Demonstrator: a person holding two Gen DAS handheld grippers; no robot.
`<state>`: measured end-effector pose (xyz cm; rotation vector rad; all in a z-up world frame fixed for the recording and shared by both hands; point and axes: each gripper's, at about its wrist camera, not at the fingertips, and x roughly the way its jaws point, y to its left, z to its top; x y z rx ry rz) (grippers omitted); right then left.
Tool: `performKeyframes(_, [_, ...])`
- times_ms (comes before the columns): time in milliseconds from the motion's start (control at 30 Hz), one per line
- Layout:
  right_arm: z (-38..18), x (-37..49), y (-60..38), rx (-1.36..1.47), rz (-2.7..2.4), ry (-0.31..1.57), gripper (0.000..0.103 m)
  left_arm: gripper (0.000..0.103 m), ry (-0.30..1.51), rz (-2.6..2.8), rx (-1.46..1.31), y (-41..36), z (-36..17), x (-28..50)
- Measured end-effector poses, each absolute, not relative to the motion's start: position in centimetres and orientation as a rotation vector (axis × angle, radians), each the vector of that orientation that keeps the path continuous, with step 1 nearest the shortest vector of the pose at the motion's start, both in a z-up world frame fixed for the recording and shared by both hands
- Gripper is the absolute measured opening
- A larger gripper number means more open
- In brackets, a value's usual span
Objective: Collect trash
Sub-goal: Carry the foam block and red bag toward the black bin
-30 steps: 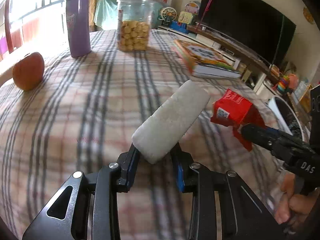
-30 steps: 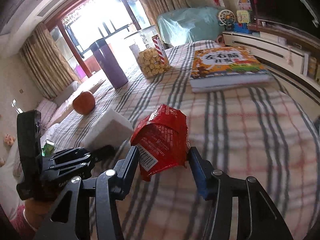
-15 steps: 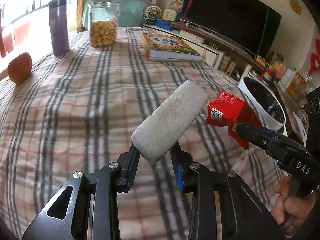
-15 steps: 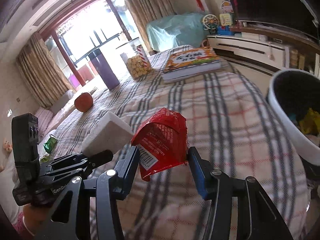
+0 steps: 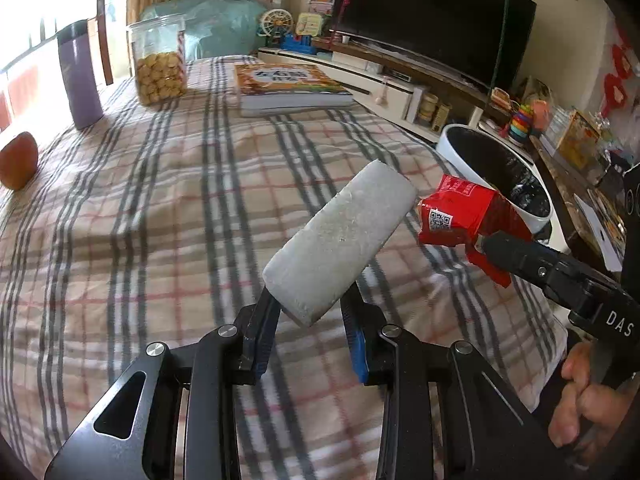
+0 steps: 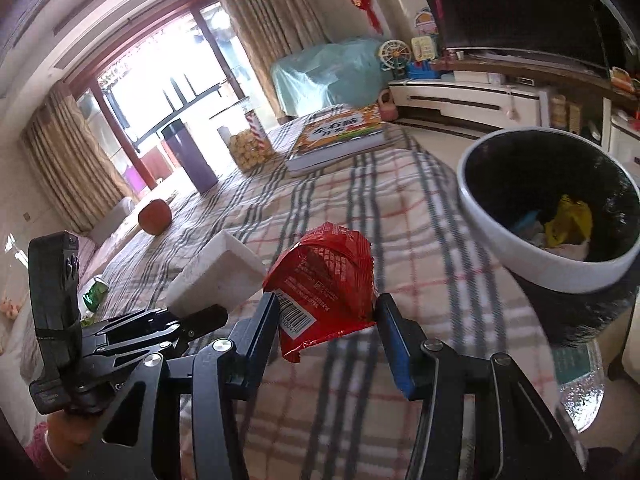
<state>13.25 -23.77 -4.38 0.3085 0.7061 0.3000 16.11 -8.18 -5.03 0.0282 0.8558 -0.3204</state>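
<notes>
holding one foam block, one red wrapper, two tools

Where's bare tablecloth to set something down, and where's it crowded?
Free: the wide plaid stretch between the apple, the book and the bin. Crowded: the far edge, where purple tumbler, cookie jar and book line up.

FREE: we see bare plaid cloth all the way from us to the bin, nothing lying between | BIN: mouth uncovered, trash low inside, room above it | OBSTACLES: book, cookie jar, purple cup and apple well beyond and left of the bin.
</notes>
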Motion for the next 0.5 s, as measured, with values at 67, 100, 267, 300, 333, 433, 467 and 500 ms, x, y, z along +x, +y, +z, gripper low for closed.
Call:
performKeyframes(67, [-4.4,13.0,-24.3,0.316,0.291,0.701,0.051,0.030,0.854,-0.328,0.037,-8.7,-4.9,16.0])
performKeyframes(100, [-4.4,12.8,-24.5,0.319,0.287,0.699,0.051,0.030,0.853,-0.332,0.041,-9.1,-4.9,16.0])
performKeyframes(267, [-4.3,12.3,-25.8,0.335,0.273,0.688,0.051,0.030,0.850,-0.350,0.063,-10.6,-4.6,15.7])
performKeyframes(300, [-4.3,12.3,-26.0,0.338,0.271,0.686,0.051,0.030,0.849,-0.353,0.066,-10.8,-4.6,15.7])
performKeyframes(333, [-4.2,12.2,-26.3,0.342,0.267,0.683,0.051,0.030,0.848,-0.356,0.069,-11.0,-4.5,15.7])
performKeyframes(433, [-4.0,11.9,-27.0,0.350,0.259,0.674,0.051,0.030,0.846,-0.367,0.079,-11.8,-4.4,15.7])
performKeyframes(467, [-4.0,11.8,-27.3,0.352,0.255,0.672,0.051,0.030,0.846,-0.370,0.081,-12.0,-4.4,15.7])
performKeyframes(500, [-3.9,11.7,-27.5,0.353,0.251,0.669,0.051,0.030,0.845,-0.374,0.084,-12.2,-4.3,15.7])
